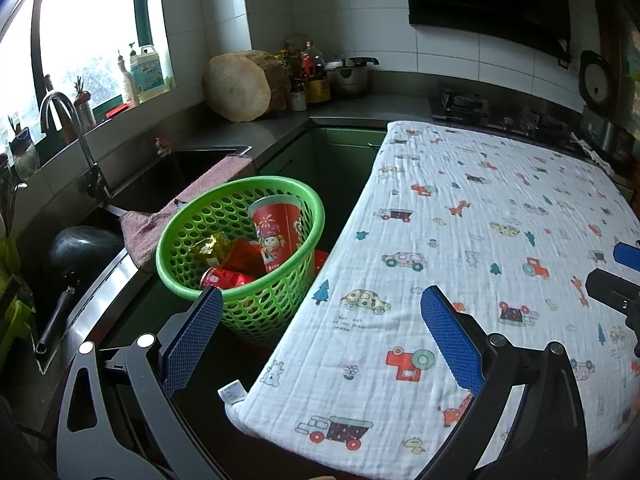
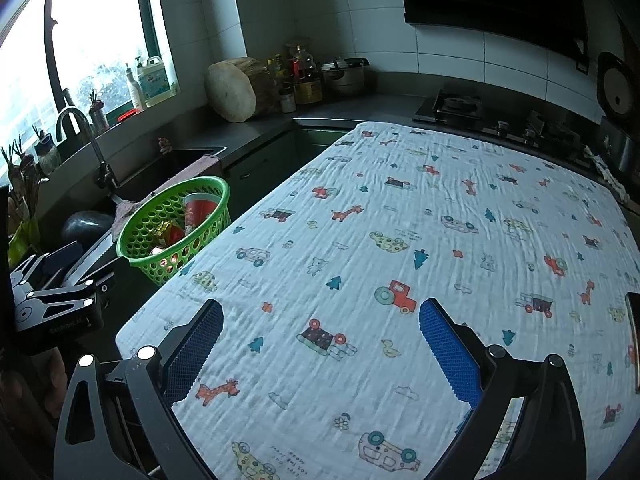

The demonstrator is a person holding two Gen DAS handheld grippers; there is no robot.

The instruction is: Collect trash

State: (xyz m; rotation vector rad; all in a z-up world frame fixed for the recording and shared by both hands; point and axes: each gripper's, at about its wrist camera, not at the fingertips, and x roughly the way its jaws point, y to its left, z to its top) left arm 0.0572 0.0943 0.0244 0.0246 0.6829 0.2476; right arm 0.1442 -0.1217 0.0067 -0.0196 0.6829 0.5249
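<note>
Both grippers are hovering empty over the bench [image 2: 500,184], which is draped in a white cloth [image 2: 400,240] printed with cars and giraffes. Left gripper [image 1: 320,332]: fingers spread wide, nothing between them, sitting above the cloth's near-left edge. Right gripper [image 2: 320,332]: fingers likewise spread wide, nothing held, sitting over the middle of the cloth.

The trash is lying in the green basket [image 1: 188,216], which is standing just off the bench's left edge, beside the sink [image 1: 168,184] and touching a pink towel [image 1: 160,220]. Inside it: a red paper cup [image 1: 276,232] leaning against the far wall, a crushed red can [image 1: 224,278] near the front rim, a gold wrapper [image 1: 210,246], and some red wrapper or foil between them. No loose trash is showing on the cloth in either view, so collection is looking finished or close to it.

Risks from here:
- The basket is sitting close to the left gripper; a careless sweep leftward could be knocking it over and spilling the contents back out.
- Whatever the basket is resting on cannot be made out, so its footing is uncertain.
- The cup is standing tall above the other trash; a jolt could be tipping it over the rim.
- The cloth is lying loose; fingers dragging low could be snagging and bunching it.
- A red shape [image 1: 322,260] is showing behind the basket; too hidden to identify, possibly a missed piece.
</note>
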